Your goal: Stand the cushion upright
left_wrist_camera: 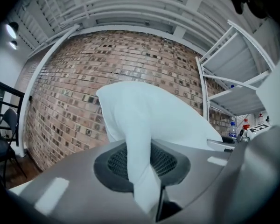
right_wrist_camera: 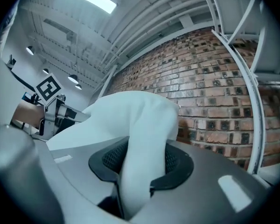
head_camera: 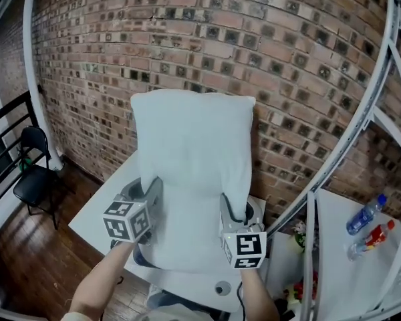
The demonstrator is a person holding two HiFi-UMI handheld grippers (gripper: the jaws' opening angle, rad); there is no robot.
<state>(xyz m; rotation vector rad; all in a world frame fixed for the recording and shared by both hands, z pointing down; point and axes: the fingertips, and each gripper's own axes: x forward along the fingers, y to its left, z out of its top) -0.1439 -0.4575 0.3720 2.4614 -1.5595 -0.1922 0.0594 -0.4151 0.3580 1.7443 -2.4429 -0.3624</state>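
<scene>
A pale blue-white cushion (head_camera: 190,172) stands nearly upright in front of the brick wall, its lower edge over the white table (head_camera: 113,202). My left gripper (head_camera: 147,209) is shut on the cushion's lower left side, and the fabric (left_wrist_camera: 140,167) is pinched between its grey jaws. On the lower right side my right gripper (head_camera: 232,214) is shut on the cushion as well, with a fold of cloth (right_wrist_camera: 140,167) squeezed between the dark pads. The cushion's bottom edge is hidden behind the two marker cubes.
A brick wall (head_camera: 287,59) rises right behind the cushion. A white metal rack (head_camera: 361,112) stands at the right, with two bottles (head_camera: 367,223) on a white surface beside it. A black chair (head_camera: 30,172) is on the wooden floor at the left.
</scene>
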